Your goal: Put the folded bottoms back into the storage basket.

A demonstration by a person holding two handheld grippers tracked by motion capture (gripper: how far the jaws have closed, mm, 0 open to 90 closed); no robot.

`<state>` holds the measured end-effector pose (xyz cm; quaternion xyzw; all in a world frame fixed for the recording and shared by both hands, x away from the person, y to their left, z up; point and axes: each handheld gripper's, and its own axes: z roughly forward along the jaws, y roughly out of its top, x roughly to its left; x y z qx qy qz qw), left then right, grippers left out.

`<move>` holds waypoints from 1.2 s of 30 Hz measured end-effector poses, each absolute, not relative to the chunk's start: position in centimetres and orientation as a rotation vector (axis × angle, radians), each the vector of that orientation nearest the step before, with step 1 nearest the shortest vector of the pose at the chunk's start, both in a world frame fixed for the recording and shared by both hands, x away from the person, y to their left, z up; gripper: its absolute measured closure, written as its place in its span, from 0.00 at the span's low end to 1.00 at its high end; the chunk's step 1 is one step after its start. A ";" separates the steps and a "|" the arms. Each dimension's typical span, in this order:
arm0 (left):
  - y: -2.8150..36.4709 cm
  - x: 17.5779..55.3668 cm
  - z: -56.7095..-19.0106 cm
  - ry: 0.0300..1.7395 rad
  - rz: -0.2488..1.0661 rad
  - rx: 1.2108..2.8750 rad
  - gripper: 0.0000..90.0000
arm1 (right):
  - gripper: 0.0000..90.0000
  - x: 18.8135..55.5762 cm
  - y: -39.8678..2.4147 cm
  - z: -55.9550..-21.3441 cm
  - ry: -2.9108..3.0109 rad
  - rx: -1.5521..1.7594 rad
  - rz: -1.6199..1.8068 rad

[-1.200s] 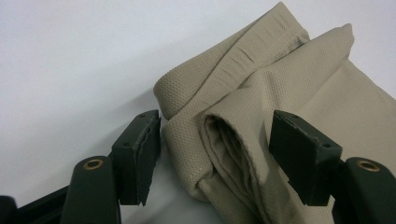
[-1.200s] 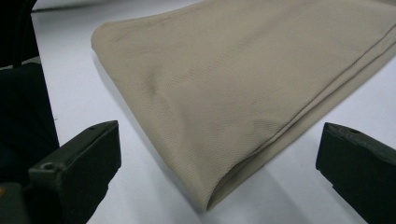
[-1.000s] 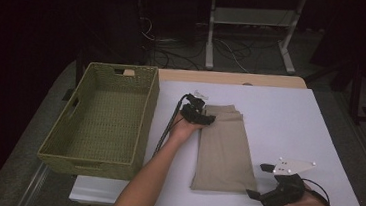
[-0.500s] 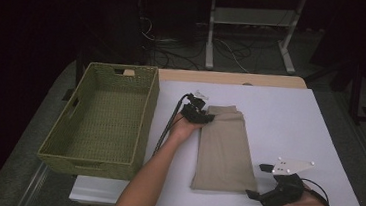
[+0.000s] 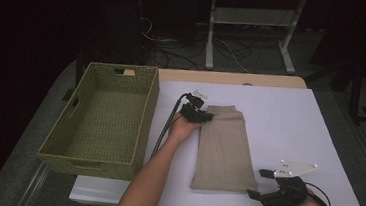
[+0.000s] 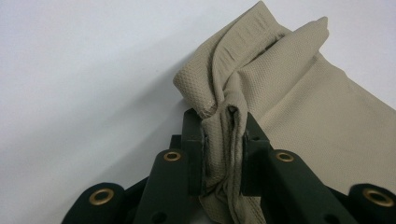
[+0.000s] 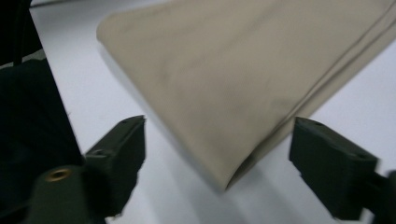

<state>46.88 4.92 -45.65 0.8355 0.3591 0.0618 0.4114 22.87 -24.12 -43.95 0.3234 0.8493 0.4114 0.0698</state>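
A folded beige cloth [image 5: 224, 149] lies lengthwise on the white table [image 5: 289, 122]. My left gripper [image 5: 197, 115] sits at the cloth's far left corner and has just closed: in the left gripper view it [image 6: 223, 149] is shut on a bunched fold of the cloth [image 6: 299, 107]. My right gripper [image 5: 259, 184] rests near the table's front edge, by the cloth's near right corner. In the right gripper view it [image 7: 219, 128] is open and has just been closing, with the folded corner of the cloth [image 7: 224, 79] between the jaws, which stand clear of it.
A green woven basket [image 5: 145, 125] stands on the table's left side, beside the left forearm [image 5: 154, 176]. The black cable [image 5: 166, 126] of the left gripper runs along the basket's right wall. Bare white tabletop lies to the right of the cloth.
In the high view both hands and the cloth keep their places; no shift shows.
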 end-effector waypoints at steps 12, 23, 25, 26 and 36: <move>4.9 46.9 -45.6 0.912 0.156 2.101 0.85 | 0.42 22.8 -23.8 -45.1 2.578 1.024 1.183; 4.9 46.8 -45.6 0.919 0.155 2.098 0.85 | 0.55 23.0 -22.8 -45.6 2.580 0.942 1.072; 5.0 46.9 -45.7 0.920 0.151 2.093 0.85 | 0.59 22.9 -22.5 -45.5 2.573 0.926 1.045; 5.0 46.9 -45.7 0.921 0.149 2.093 0.85 | 0.61 23.0 -22.5 -45.5 2.571 0.918 1.042; 5.2 46.9 -45.9 0.926 0.132 2.064 0.86 | 0.90 23.3 -21.8 -45.4 2.603 0.866 1.042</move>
